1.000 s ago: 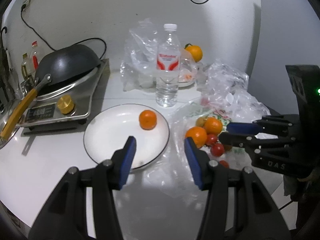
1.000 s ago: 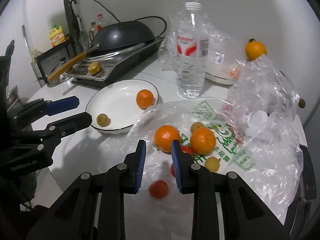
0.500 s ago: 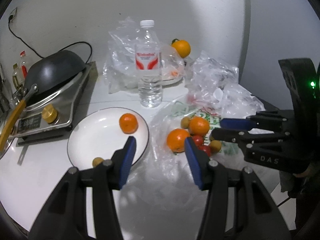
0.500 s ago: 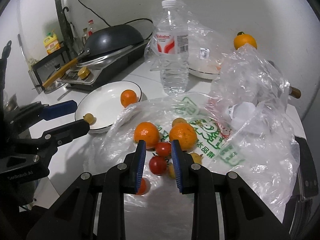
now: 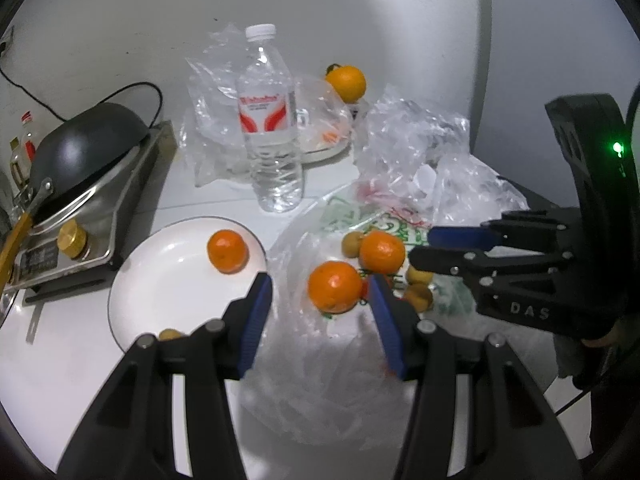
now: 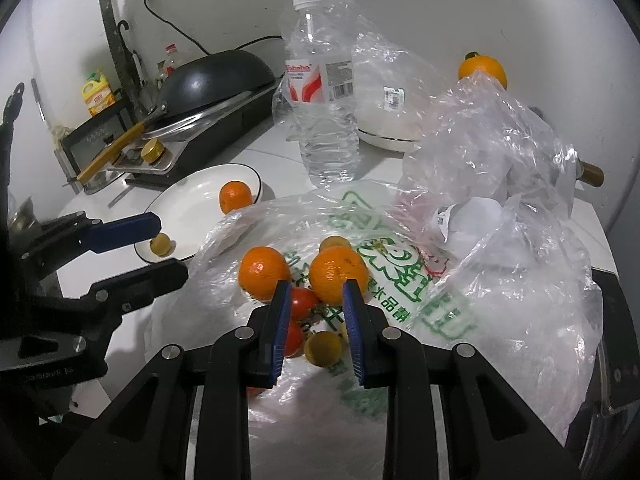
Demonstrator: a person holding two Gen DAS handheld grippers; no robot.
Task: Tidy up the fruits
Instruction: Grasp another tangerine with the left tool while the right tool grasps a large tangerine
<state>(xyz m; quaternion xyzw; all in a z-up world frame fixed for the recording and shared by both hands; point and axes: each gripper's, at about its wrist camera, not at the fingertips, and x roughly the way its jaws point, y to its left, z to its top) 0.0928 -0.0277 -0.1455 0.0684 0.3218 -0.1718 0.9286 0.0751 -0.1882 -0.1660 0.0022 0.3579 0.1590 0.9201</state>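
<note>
A white plate (image 5: 160, 280) (image 6: 192, 196) holds one tangerine (image 5: 227, 251) (image 6: 235, 197) and a small yellow-brown fruit (image 6: 160, 243). On a flat plastic bag (image 6: 400, 280) lie two tangerines (image 5: 334, 286) (image 5: 382, 251) (image 6: 260, 267) (image 6: 337, 270), red tomatoes (image 6: 302, 302) and small yellow fruits (image 6: 323, 347). My left gripper (image 5: 320, 300) is open, its fingers either side of the nearer tangerine, not touching it. My right gripper (image 6: 316, 316) is open and empty, low over the tomatoes.
A water bottle (image 5: 270, 132) stands behind the plate. A wok on a cooker (image 5: 76, 160) is at the left. Crumpled plastic bags (image 6: 500, 152), a covered dish (image 6: 384, 128) and another tangerine (image 6: 482, 68) are at the back right.
My left gripper has moved right, from over the plate to around the nearer tangerine on the bag. My right gripper has moved forward over the tomatoes.
</note>
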